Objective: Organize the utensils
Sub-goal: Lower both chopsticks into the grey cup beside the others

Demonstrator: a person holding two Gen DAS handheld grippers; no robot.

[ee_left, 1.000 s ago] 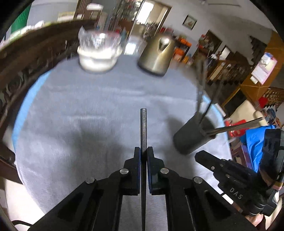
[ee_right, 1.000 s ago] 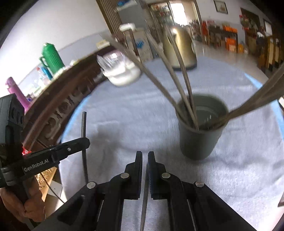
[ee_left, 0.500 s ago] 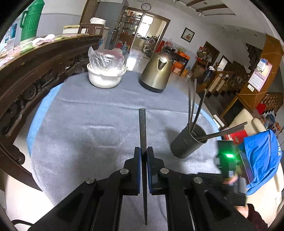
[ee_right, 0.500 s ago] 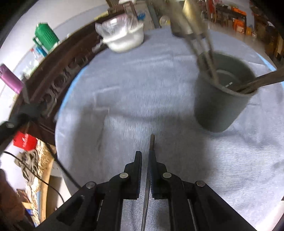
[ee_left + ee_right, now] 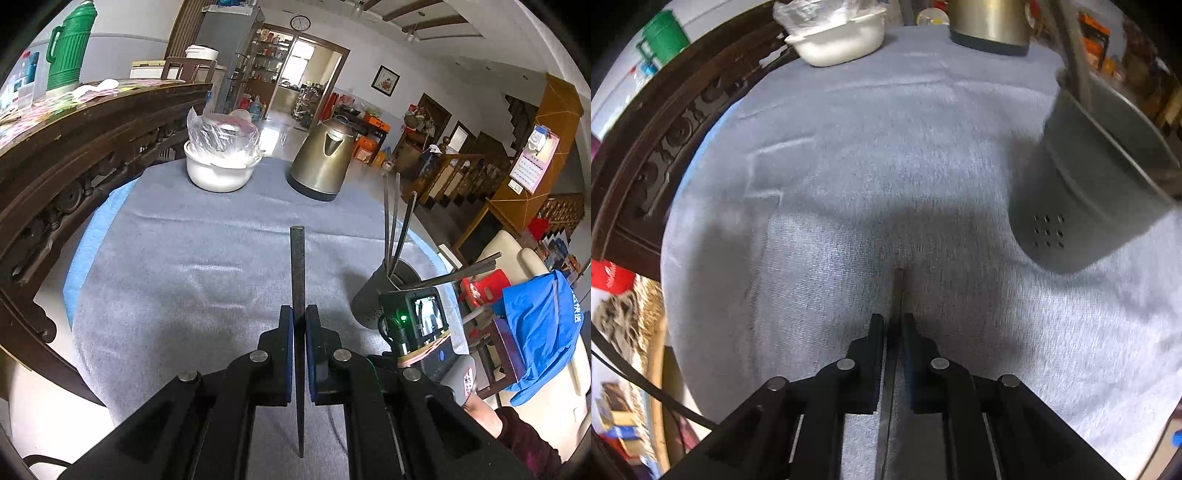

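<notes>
- Left gripper [image 5: 299,325] is clamped on a dark chopstick [image 5: 297,266] pointing ahead.
- Right gripper [image 5: 894,332] pinches another chopstick [image 5: 897,291] over the grey cloth [image 5: 849,166].
- Grey holder [image 5: 1082,192] stands ahead-right of it, holding more sticks.

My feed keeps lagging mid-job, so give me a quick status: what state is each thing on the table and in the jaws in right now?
Left gripper: jaws shut on a dark chopstick.
Right gripper: jaws shut on a second dark chopstick, tip at the grey cloth.
Grey perforated utensil cup: upright, several chopsticks inside.
Gold-coloured metal kettle: upright, lid closed.
White bowl: covered with clear plastic.
</notes>
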